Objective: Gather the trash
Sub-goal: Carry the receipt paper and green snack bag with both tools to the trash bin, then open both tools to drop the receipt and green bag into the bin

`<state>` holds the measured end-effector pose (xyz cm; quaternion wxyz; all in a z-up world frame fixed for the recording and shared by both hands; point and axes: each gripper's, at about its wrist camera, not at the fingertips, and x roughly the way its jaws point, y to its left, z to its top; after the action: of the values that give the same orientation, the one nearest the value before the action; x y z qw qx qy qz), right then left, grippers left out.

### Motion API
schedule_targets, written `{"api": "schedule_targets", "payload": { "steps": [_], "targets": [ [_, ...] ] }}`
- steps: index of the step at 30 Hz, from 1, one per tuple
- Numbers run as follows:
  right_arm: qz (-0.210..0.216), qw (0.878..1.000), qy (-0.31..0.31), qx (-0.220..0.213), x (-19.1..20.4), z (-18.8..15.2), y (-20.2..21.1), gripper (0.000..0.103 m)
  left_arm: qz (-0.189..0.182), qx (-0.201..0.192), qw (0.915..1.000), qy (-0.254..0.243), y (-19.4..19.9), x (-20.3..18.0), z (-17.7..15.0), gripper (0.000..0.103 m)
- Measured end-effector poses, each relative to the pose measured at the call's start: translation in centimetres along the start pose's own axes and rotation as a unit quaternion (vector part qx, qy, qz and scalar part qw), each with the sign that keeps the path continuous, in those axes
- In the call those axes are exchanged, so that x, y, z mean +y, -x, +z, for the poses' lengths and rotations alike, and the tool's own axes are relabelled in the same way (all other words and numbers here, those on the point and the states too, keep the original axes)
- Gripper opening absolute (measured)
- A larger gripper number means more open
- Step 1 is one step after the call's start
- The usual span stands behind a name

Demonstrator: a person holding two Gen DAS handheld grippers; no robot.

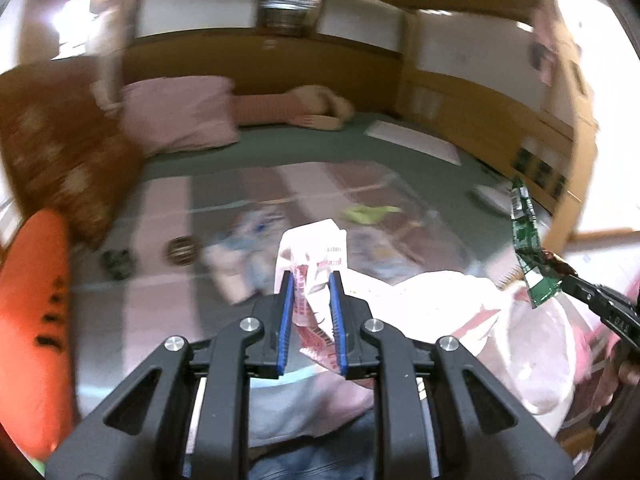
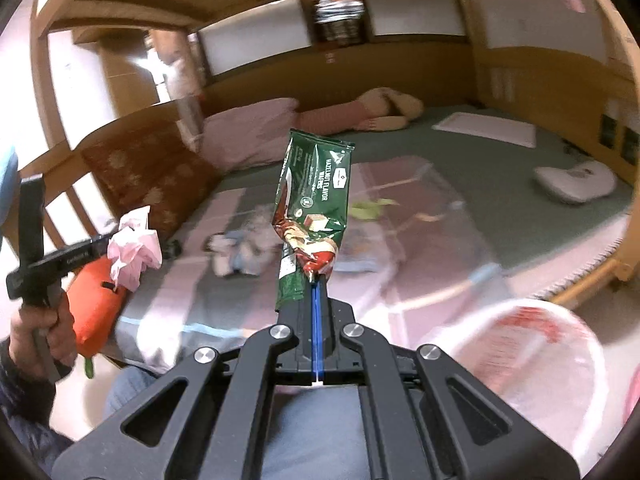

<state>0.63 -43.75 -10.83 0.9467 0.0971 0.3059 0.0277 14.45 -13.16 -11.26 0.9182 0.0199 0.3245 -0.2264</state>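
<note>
Two bits of trash in hand right now, both above the bed. Left gripper [image 1: 311,280] clamped narrow on a crumpled white-and-red paper wrapper [image 1: 310,256], blue pads [image 1: 285,320] pressing it from both sides. Right gripper [image 2: 318,280] squeezed fully together on the bottom end of a green hazelnut wafer wrapper [image 2: 314,192], standing upright out of the tips, top edge bent over a little.

Only one container here: a white plastic bag with red print [image 2: 536,344], mouth gaping at lower right in the right wrist view, just beside the right gripper. Too blurry to tell what's inside. Neither wrapper in it yet.

Still out on the striped pink blanket [image 2: 400,240]: a yellow-green scrap [image 2: 370,208], a light blue and white bundle [image 2: 240,248]. Orange carrot-shaped cushion [image 1: 32,320] at the left edge, pink pillow [image 2: 248,132] further back.
</note>
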Motion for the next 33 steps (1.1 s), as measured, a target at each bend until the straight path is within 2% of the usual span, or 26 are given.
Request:
{"api": "schedule_targets", "payload": {
  "steps": [5, 10, 12, 13, 14, 16, 18, 21, 22, 23, 25, 30, 33],
  "targets": [
    [-0.047, 0.998, -0.021, 0.033, -6.7, -1.9, 3.5, 0.001, -0.084, 0.033, 0.9946, -0.050, -3.2, -7.9, 0.7, 0.019],
    [-0.081, 0.993, -0.058, 0.069, -11.6, -5.0, 4.4, 0.002, -0.159, 0.069, 0.9781, -0.116, -5.7, -16.7, 0.2, 0.019],
    [-0.091, 0.990, -0.075, 0.074, -12.8, -5.9, 4.4, 0.025, -0.174, 0.076, 0.9725, -0.135, -6.5, -19.4, -0.1, 0.019],
    [-0.107, 0.989, -0.080, 0.069, -13.3, -6.4, 4.8, 0.056, -0.180, 0.079, 0.9701, -0.143, -6.8, -20.5, -0.2, 0.019],
    [-0.132, 0.986, -0.082, 0.052, -13.7, -6.6, 5.5, 0.076, -0.187, 0.083, 0.9670, -0.152, -7.3, -22.0, -0.4, 0.019],
    [-0.157, 0.983, -0.094, 0.012, -14.6, -6.7, 7.2, 0.078, -0.197, 0.089, 0.9623, -0.165, -8.0, -24.3, -0.8, 0.020],
    [-0.156, 0.979, -0.128, -0.029, -15.9, -6.7, 9.1, 0.079, -0.205, 0.094, 0.9573, -0.181, -8.8, -26.8, -1.2, 0.021],
    [-0.145, 0.971, -0.168, -0.086, -17.3, -6.9, 11.7, 0.081, -0.200, 0.098, 0.9523, -0.209, -9.9, -29.7, -2.1, 0.030],
    [-0.137, 0.970, -0.177, -0.098, -17.7, -7.0, 12.3, 0.081, -0.197, 0.099, 0.9517, -0.214, -10.1, -30.4, -2.3, 0.047],
    [-0.130, 0.970, -0.181, -0.102, -18.0, -7.0, 12.6, 0.081, -0.190, 0.101, 0.9518, -0.219, -10.5, -30.9, -2.7, 0.074],
    [-0.127, 0.970, -0.177, -0.109, -18.1, -7.1, 13.0, 0.081, -0.184, 0.092, 0.9528, -0.223, -10.7, -31.5, -3.2, 0.091],
    [-0.120, 0.973, -0.167, -0.105, -18.3, -7.2, 12.7, 0.081, -0.162, 0.093, 0.9558, -0.227, -11.4, -31.1, -4.0, 0.093],
    [-0.102, 0.975, -0.168, -0.101, -18.4, -7.2, 11.8, 0.081, -0.141, 0.096, 0.9623, -0.212, -11.9, -28.9, -3.9, 0.093]
  ]
}}
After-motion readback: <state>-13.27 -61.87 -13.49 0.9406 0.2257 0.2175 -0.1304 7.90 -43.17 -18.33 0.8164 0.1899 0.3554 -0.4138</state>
